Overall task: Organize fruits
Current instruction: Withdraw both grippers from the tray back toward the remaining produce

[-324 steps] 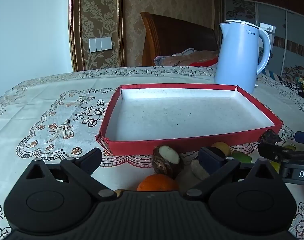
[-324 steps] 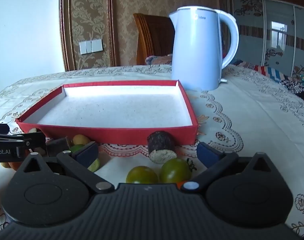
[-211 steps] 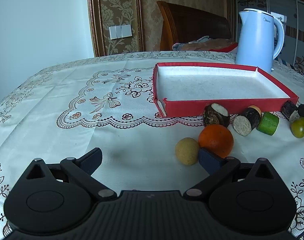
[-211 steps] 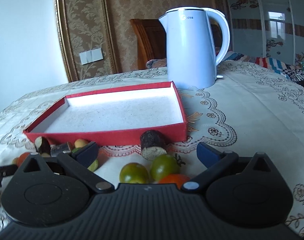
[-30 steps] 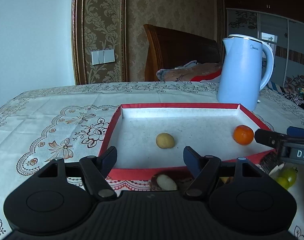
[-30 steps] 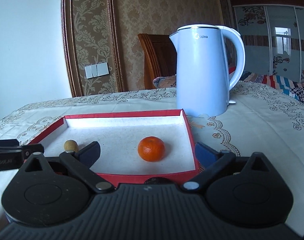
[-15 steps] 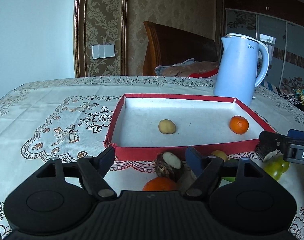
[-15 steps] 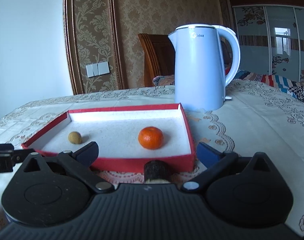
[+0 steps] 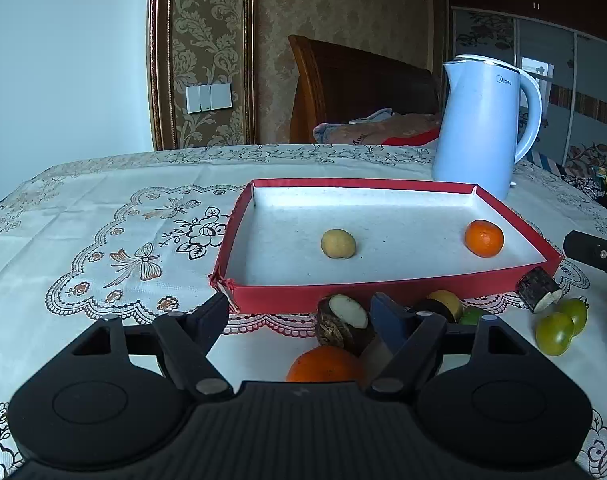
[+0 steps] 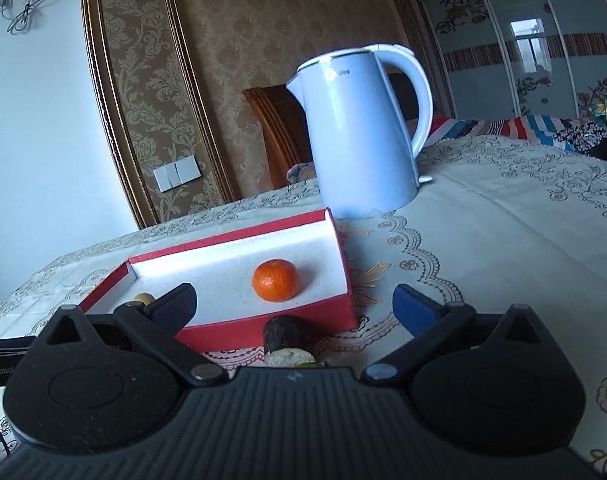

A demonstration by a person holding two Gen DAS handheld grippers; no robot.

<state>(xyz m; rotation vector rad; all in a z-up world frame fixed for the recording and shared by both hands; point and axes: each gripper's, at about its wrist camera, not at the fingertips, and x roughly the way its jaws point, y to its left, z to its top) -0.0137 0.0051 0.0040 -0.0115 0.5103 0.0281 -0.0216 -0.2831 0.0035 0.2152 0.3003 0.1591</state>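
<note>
Two fruits lie in the red tray [image 9: 387, 286] before our spread, empty left gripper [image 9: 299, 320]: a yellow fruit [image 9: 338, 243] and a tangerine [image 9: 483, 238]; other pieces sit on the tabletop [image 9: 83, 216]. Our right gripper [image 10: 293, 306], spread and empty, faces the tangerine [image 10: 275, 280].

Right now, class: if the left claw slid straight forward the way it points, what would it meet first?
Probably the cut root piece and the orange lying between the open left claw's fingers. Behind them stands the red tray's near wall. Depth is hard to judge through the fisheye.
</note>
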